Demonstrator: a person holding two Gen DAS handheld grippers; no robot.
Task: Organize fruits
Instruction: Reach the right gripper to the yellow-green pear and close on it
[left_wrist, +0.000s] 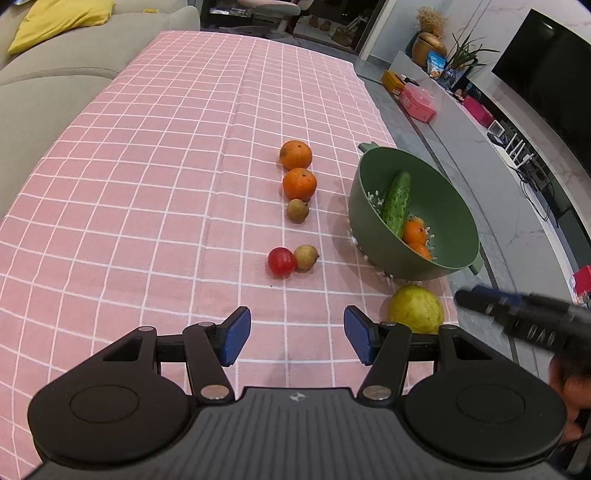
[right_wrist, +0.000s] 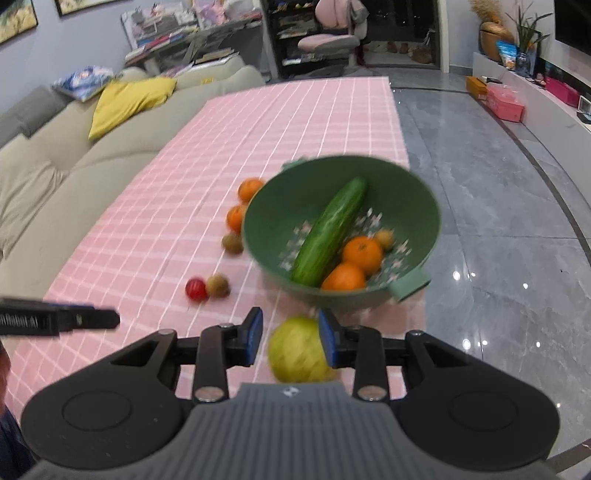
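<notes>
A green colander bowl (left_wrist: 369, 206) (right_wrist: 406, 192) stands at the right table edge and holds a cucumber (left_wrist: 397, 203) (right_wrist: 328, 230), two oranges (right_wrist: 362, 254) and a small brown fruit (right_wrist: 385, 238). On the cloth lie two oranges (left_wrist: 295, 154) (left_wrist: 299, 183), two brown fruits (left_wrist: 297, 210) (left_wrist: 305, 257) and a red tomato (left_wrist: 281, 261) (right_wrist: 195, 288). A yellow-green guava (left_wrist: 415, 308) (right_wrist: 297, 350) lies near the bowl. My left gripper (left_wrist: 297, 336) is open and empty above the cloth. My right gripper (right_wrist: 290, 338) is open above the guava, jaws not touching both its sides; it also shows blurred in the left wrist view (left_wrist: 480, 299).
The pink checked tablecloth (left_wrist: 166, 166) covers the table, whose right edge runs just past the bowl. A grey sofa (right_wrist: 55, 166) with a yellow cushion (right_wrist: 129, 99) lies left. Grey tiled floor (right_wrist: 498, 240) and a low TV shelf (left_wrist: 461, 122) are to the right.
</notes>
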